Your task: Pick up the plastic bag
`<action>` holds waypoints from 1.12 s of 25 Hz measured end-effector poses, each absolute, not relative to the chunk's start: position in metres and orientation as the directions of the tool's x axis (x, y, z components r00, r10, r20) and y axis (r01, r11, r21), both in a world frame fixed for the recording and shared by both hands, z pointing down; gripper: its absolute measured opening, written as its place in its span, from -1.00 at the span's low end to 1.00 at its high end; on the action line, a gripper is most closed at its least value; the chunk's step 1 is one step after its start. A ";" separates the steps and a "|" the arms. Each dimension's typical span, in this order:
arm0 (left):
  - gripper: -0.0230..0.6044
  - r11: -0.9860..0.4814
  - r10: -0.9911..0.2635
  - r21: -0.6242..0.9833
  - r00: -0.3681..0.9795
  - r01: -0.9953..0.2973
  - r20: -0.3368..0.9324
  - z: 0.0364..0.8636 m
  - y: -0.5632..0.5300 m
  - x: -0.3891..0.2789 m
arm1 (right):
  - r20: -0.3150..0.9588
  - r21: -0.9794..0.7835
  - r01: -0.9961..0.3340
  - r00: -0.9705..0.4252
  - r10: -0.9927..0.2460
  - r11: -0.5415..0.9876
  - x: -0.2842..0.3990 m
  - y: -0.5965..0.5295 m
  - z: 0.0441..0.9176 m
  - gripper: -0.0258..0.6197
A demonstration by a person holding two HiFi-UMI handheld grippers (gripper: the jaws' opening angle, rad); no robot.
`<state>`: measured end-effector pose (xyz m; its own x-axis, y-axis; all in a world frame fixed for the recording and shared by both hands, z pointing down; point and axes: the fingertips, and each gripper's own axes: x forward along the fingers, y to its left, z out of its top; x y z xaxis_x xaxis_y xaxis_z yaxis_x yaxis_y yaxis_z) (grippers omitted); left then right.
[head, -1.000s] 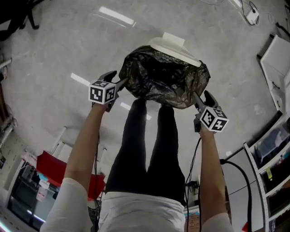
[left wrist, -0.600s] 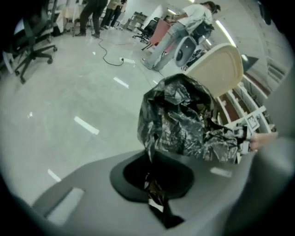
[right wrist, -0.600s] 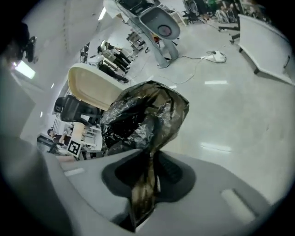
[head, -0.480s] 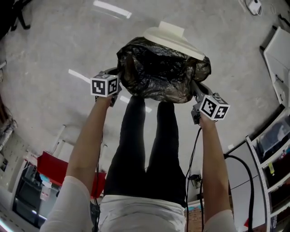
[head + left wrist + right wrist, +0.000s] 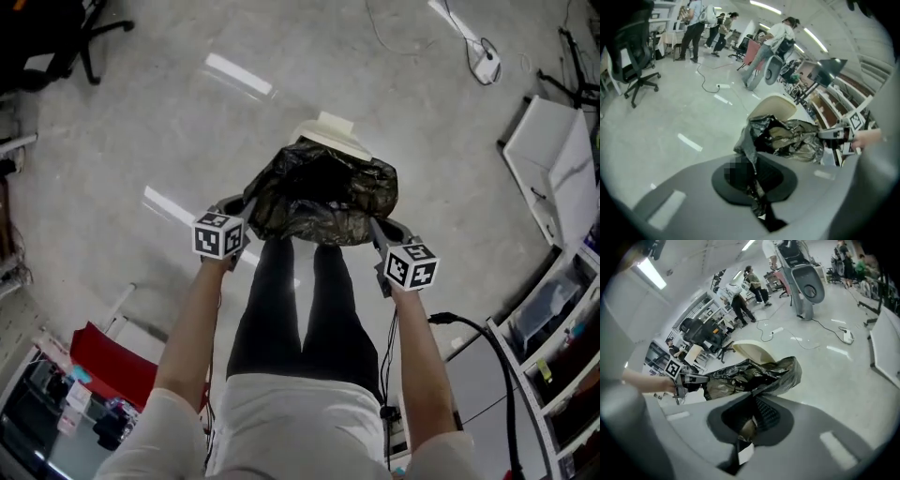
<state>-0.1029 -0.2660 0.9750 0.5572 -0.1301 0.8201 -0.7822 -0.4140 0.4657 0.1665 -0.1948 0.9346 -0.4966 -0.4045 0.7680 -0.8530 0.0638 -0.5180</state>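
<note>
Left gripper (image 5: 247, 204) and right gripper (image 5: 376, 228), newly pinching opposite edges, carry the plastic bag (image 5: 323, 192) higher, seemingly clear of the cream bin (image 5: 334, 134).

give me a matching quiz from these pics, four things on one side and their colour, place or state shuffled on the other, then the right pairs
Things:
1 plastic bag
2 left gripper
3 cream object
4 office chair

Descriptions:
A on the floor at the head view's top left
B black and crinkled, held up above the floor
C partly hidden beyond the bag
D shut on the bag's edge

Pairs: 1-B, 2-D, 3-C, 4-A
</note>
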 end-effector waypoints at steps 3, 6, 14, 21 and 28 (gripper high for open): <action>-0.91 -0.408 -0.158 0.467 0.564 -0.785 0.811 0.920 -0.253 -0.096 | 0.764 -0.508 -0.851 -0.517 -0.384 0.135 0.161 -0.186 0.887 -0.91; -0.91 -0.397 -0.186 0.470 0.570 -0.789 0.800 0.869 -0.242 -0.089 | 0.757 -0.507 -0.843 -0.534 -0.377 0.179 0.161 -0.181 0.847 -0.91; -0.91 -0.387 -0.305 0.482 0.602 -0.786 0.738 0.750 -0.222 -0.078 | 0.698 -0.510 -0.812 -0.583 -0.417 0.282 0.170 -0.168 0.752 -0.91; -0.91 -0.351 -0.391 0.533 0.638 -0.770 0.664 0.677 -0.189 -0.080 | 0.641 -0.506 -0.790 -0.613 -0.461 0.347 0.176 -0.140 0.688 -0.91; -0.91 -0.406 -0.422 0.533 0.670 -0.742 0.611 0.627 -0.163 -0.094 | 0.608 -0.456 -0.818 -0.574 -0.548 0.352 0.173 -0.123 0.635 -0.91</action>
<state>-0.0941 -0.1627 0.6270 0.6699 -0.4223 0.6106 -0.7421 -0.4062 0.5332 0.1731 -0.1233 0.6345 -0.5745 -0.5479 0.6081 -0.8177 0.3515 -0.4558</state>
